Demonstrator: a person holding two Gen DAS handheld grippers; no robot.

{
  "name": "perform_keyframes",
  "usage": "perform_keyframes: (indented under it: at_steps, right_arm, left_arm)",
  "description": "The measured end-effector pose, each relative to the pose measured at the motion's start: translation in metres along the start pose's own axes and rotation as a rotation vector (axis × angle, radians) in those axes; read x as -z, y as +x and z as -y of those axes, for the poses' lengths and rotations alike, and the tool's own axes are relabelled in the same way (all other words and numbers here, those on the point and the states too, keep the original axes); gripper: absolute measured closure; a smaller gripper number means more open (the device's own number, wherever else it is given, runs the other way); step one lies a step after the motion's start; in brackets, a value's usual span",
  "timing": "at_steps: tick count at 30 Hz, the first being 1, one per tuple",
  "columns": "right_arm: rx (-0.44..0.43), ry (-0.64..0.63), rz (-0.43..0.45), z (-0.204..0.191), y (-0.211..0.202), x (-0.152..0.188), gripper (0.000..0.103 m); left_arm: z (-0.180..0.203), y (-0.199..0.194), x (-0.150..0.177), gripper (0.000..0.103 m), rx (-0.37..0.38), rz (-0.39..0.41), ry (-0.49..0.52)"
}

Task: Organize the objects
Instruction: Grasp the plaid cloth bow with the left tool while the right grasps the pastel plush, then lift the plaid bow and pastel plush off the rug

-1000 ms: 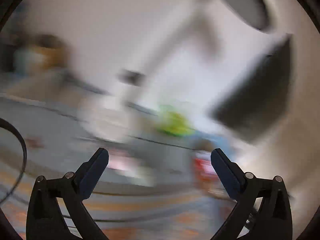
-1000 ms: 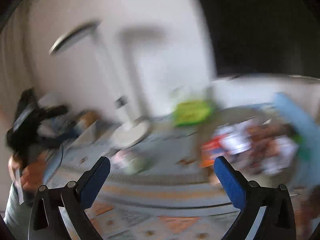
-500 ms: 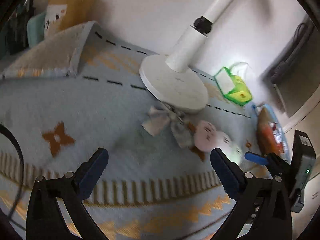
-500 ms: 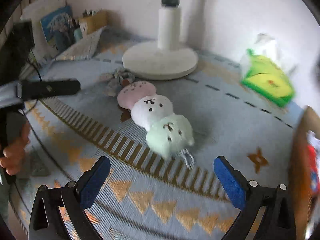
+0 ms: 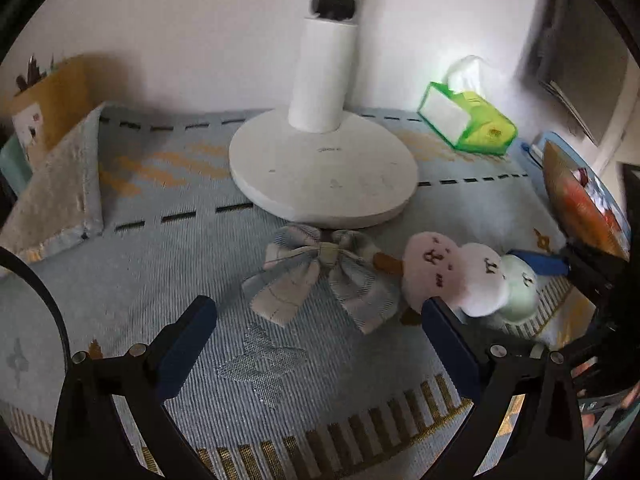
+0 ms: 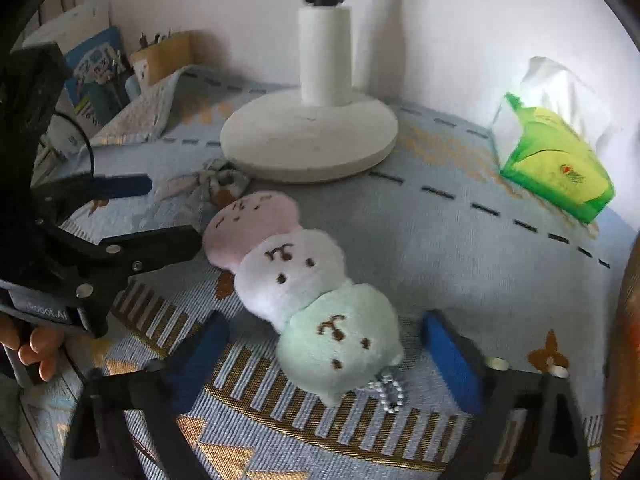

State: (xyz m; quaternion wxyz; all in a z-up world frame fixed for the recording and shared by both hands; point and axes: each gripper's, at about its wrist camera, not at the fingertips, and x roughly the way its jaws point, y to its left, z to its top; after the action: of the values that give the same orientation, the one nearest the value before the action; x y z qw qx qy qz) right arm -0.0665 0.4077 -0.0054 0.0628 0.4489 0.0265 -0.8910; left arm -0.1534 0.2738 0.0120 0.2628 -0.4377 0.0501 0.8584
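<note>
My right gripper (image 6: 324,354), jaws closing, straddles the mint end of a pink-white-mint plush dango (image 6: 296,280) near the mat's (image 6: 460,248) front edge, untouched; my left gripper (image 5: 320,332) gapes over a plaid bow (image 5: 320,276).

Black left gripper (image 5: 316,326) and right gripper (image 6: 326,344) — blue-padded fingers (image 6: 448,356), silver screws.

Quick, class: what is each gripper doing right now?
Left gripper: open, empty, above the checked fabric bow.
Right gripper: jaws closing around the green end of the three-ball plush toy, pads not yet touching it.
</note>
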Motion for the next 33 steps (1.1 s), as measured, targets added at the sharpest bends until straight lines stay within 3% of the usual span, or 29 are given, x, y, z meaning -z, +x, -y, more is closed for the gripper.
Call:
perform_keyframes:
  at_steps: [1,2,11,13,15,18,19,20,21,27,28,30,33]
  right_arm:
    - [-0.022,0.001,0.024,0.001,-0.004,0.001,0.047]
    - [-0.025,0.001,0.032,0.000,-0.007,0.003,0.058]
    - [0.085,0.103,0.052,0.020,-0.019,0.009,0.058]
    - [0.049,0.111,0.020,0.023,-0.014,0.008,0.057]
    - [0.069,0.089,0.022,0.019,-0.013,0.007,0.054]
    - [0.091,0.059,0.019,0.013,-0.012,0.005,0.049]
    - [0.089,0.059,0.018,0.013,-0.011,0.006,0.046]
    - [0.068,0.062,0.011,0.014,-0.010,0.005,0.034]
    - [0.051,0.065,0.004,0.015,-0.009,0.005,0.029]
    - [0.034,0.073,0.020,0.015,-0.010,0.004,0.029]
    - [0.027,0.080,0.026,0.017,-0.010,0.004,0.029]
    - [-0.005,0.097,0.043,0.021,-0.014,0.004,0.053]
    - [-0.027,0.107,0.044,0.022,-0.015,0.006,0.057]
  left_arm:
    - [0.000,-0.001,-0.002,0.001,-0.008,0.007,0.004]
    - [0.001,0.000,-0.004,0.001,-0.009,0.005,0.005]
    - [0.011,0.017,-0.019,0.001,-0.122,-0.016,0.005]
    - [0.012,0.018,-0.021,0.009,-0.122,-0.011,0.011]
    - [0.011,0.013,-0.021,0.030,-0.100,0.012,0.010]
    - [0.005,0.007,-0.021,0.046,-0.063,0.034,-0.019]
    - [0.001,0.005,-0.021,0.049,-0.042,0.044,-0.036]
    - [-0.003,0.003,-0.021,0.054,-0.020,0.050,-0.052]
    - [-0.004,0.002,-0.021,0.057,-0.012,0.053,-0.066]
    - [-0.010,-0.005,-0.015,0.065,0.020,0.067,-0.108]
    - [-0.008,-0.006,-0.014,0.066,0.018,0.067,-0.102]
    - [-0.003,-0.010,-0.011,0.069,0.009,0.065,-0.086]
    - [0.002,-0.024,-0.001,0.071,0.003,0.059,-0.085]
